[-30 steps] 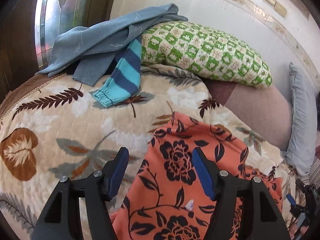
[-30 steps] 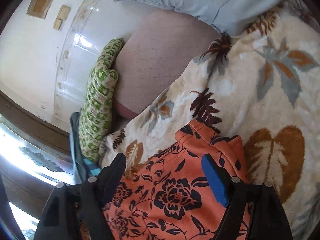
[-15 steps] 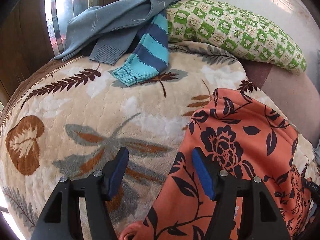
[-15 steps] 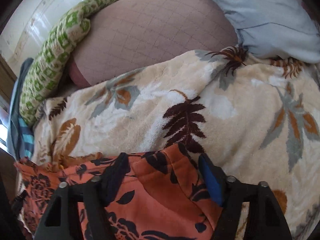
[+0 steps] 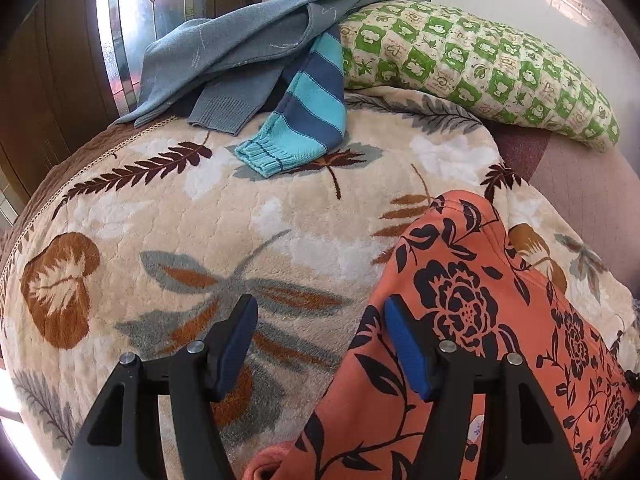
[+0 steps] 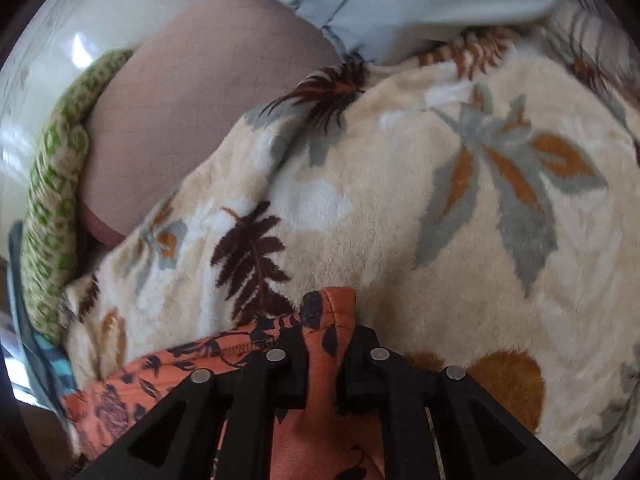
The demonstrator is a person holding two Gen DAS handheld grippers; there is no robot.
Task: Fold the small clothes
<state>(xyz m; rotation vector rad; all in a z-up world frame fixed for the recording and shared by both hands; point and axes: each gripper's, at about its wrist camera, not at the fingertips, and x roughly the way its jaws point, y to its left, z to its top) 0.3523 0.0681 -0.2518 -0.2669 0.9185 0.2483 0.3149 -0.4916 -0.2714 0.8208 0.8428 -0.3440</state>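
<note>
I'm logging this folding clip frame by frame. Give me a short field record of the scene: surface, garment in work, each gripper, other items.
surface: leaf-print blanket
garment in work: orange floral garment, lying on the blanket
right gripper: shut on a bunched edge of the garment
left gripper: open, one blue pad at the garment's edge, nothing gripped
other clothes: grey-blue sweater; striped sleeve
pillows: green patterned pillow

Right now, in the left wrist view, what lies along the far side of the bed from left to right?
Grey-blue sweater → striped blue sleeve → green checked pillow.
</note>
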